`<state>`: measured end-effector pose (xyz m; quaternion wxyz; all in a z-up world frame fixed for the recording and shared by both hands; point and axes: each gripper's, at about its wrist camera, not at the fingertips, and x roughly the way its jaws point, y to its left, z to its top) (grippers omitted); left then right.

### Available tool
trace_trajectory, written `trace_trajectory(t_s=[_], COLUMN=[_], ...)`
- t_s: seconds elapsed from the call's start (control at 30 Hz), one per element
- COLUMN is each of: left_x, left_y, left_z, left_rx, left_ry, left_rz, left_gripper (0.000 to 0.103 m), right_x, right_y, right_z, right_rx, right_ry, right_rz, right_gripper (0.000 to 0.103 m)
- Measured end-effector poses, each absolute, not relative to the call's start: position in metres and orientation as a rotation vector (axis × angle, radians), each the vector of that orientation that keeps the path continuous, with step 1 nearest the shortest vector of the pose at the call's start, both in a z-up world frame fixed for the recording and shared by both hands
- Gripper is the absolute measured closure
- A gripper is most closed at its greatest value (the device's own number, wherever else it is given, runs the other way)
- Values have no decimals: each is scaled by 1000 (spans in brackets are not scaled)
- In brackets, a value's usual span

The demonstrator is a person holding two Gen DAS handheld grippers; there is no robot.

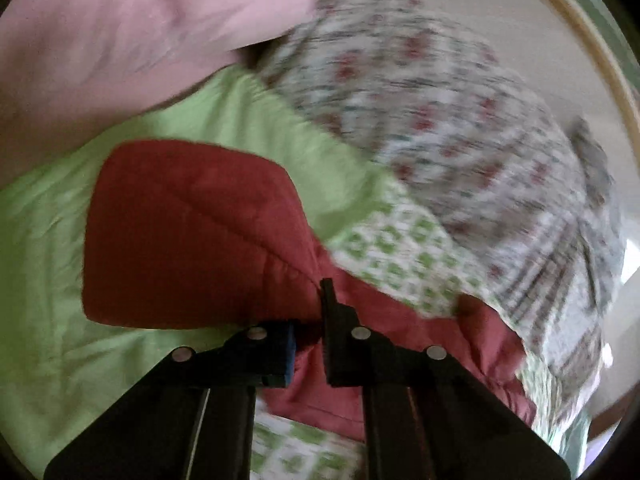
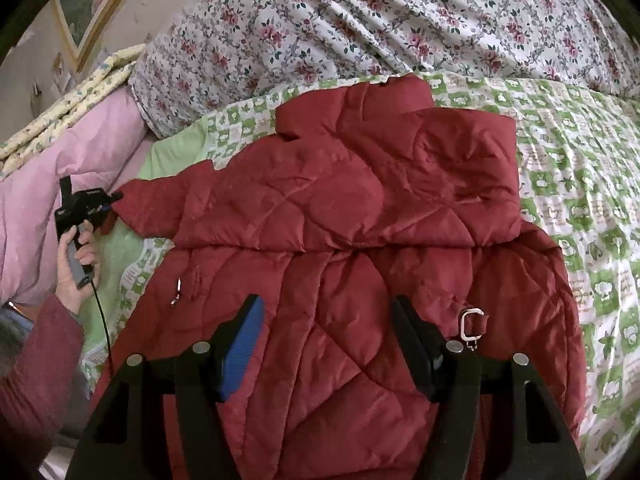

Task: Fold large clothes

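Note:
A dark red quilted jacket (image 2: 340, 220) lies spread on the bed, its upper part folded down over the body. The end of one sleeve (image 1: 192, 232) sticks out to the left, and my left gripper (image 1: 310, 320) is shut on it, with red cloth pinched between the jaws. The right wrist view shows that same left gripper (image 2: 114, 200) at the sleeve tip, held by a person's hand (image 2: 74, 268). My right gripper (image 2: 328, 344) hovers open over the jacket's lower body, and nothing sits between its fingers.
A green-and-white patterned sheet (image 2: 580, 200) covers the bed under the jacket. A floral duvet (image 2: 360, 20) is heaped at the back and a pink quilt (image 2: 60, 184) lies at the left. A metal buckle (image 2: 470, 324) sits on the jacket near my right finger.

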<state>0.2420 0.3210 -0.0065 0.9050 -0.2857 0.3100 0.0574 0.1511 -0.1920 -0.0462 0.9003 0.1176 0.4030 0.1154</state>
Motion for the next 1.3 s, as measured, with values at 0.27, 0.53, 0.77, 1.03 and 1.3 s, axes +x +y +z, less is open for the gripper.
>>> trace_trajectory(t_s=[0.27, 0.53, 0.77, 1.03, 1.3], left_x=[232, 223, 223, 224, 224], left_y=[202, 114, 49, -6, -50], left_z=[29, 28, 9, -17, -38], left_rx=[-400, -306, -243, -180, -114], left_ry=[615, 643, 710, 778, 835], left_rz=[-97, -266, -368, -448, -518], left_gripper=[96, 96, 96, 96, 96], right_x=[145, 139, 141, 148, 171], right_y=[-202, -222, -239, -255, -274], right_z=[-37, -32, -30, -29, -38], right_rx=[267, 309, 364, 411, 496], right_ry=[815, 799, 786, 776, 788], right_rz=[241, 223, 219, 219, 239], right_gripper=[36, 36, 36, 34, 34])
